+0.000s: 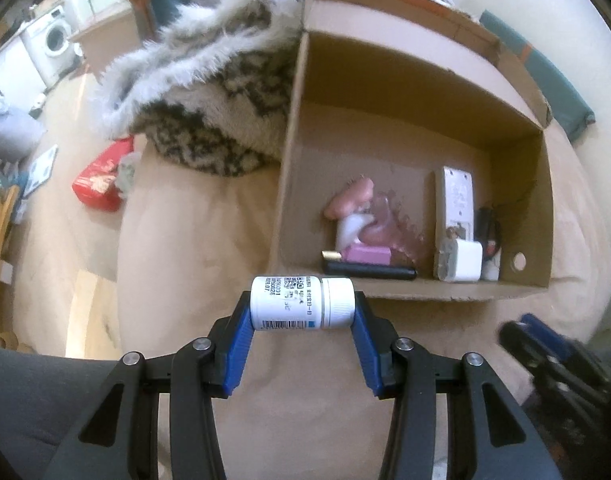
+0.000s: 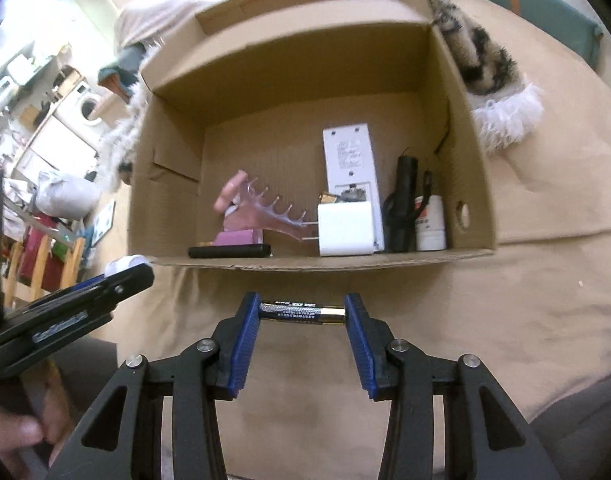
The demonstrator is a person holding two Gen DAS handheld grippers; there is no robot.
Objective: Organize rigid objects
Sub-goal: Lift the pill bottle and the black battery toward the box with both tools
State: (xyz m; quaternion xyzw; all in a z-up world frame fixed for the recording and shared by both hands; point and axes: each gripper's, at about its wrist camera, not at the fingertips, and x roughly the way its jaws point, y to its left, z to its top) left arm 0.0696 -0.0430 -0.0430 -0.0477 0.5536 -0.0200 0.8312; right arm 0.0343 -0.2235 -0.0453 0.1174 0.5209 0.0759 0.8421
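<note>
My left gripper [image 1: 303,304] is shut on a white pill bottle [image 1: 301,303], held sideways just in front of the open cardboard box [image 1: 417,294]. My right gripper [image 2: 302,312] is shut on a black and gold battery [image 2: 303,311], held end to end before the same cardboard box [image 2: 345,262]. Inside the box lie a pink figurine [image 1: 355,216], a black stick [image 1: 369,270], a white remote [image 1: 454,200], a white charger cube [image 1: 467,260], a black flashlight [image 2: 403,204] and a small white bottle [image 2: 430,222].
The box sits on a beige bedsheet [image 1: 193,232]. A furry grey and patterned blanket [image 1: 209,92] lies against the box's left side. A red packet [image 1: 99,180] lies on the floor at left. The other gripper [image 2: 65,312] shows at the right wrist view's left edge.
</note>
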